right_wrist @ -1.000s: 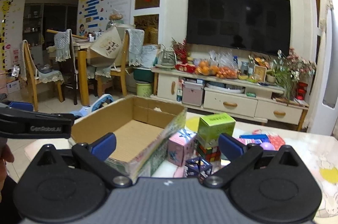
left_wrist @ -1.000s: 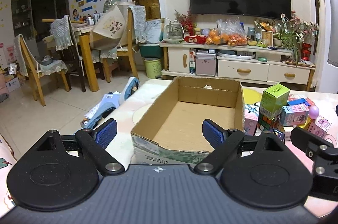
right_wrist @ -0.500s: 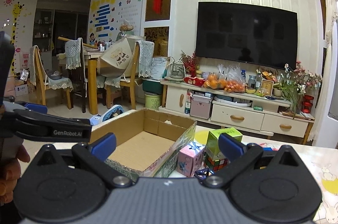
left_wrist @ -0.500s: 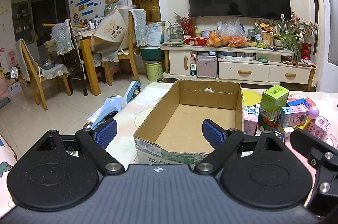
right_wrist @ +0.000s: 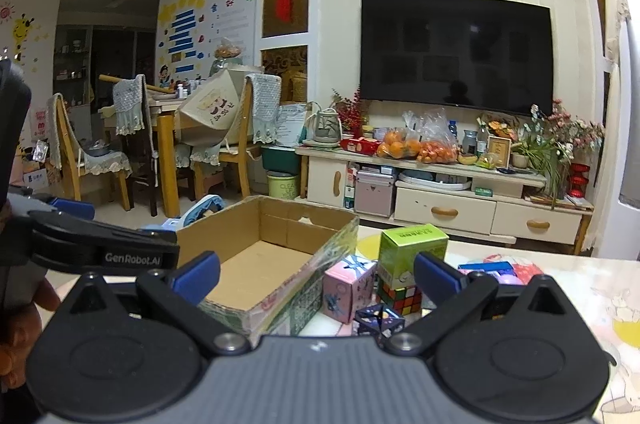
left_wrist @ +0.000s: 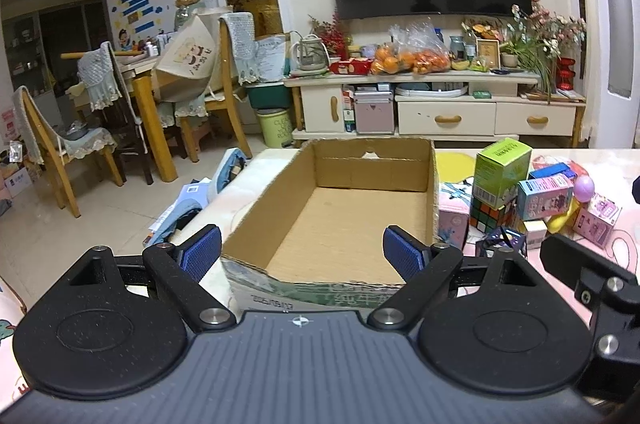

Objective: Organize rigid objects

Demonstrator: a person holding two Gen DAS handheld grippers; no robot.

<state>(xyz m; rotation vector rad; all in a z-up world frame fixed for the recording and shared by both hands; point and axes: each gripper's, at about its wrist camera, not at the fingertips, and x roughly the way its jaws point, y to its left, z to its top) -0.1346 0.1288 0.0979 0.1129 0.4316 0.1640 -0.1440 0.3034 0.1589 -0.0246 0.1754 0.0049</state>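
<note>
Both tools gape, holding nothing; only left tool (left_wrist: pixel 301 253) view shows purple ball (left_wrist: pixel 584 187).

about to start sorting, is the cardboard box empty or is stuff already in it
Empty. The cardboard box shows only bare brown floor in both wrist views; the small boxes and the cube sit outside, to its right.

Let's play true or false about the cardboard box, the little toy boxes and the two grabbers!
1. The brown cardboard box has nothing inside. True.
2. The green carton stands on a colourful puzzle cube. True.
3. The left gripper holds a pink box. False: its fingers are spread and hold nothing.
4. The small toy boxes lie left of the cardboard box. False: they sit on its right.
5. The right gripper is open. True.
</note>
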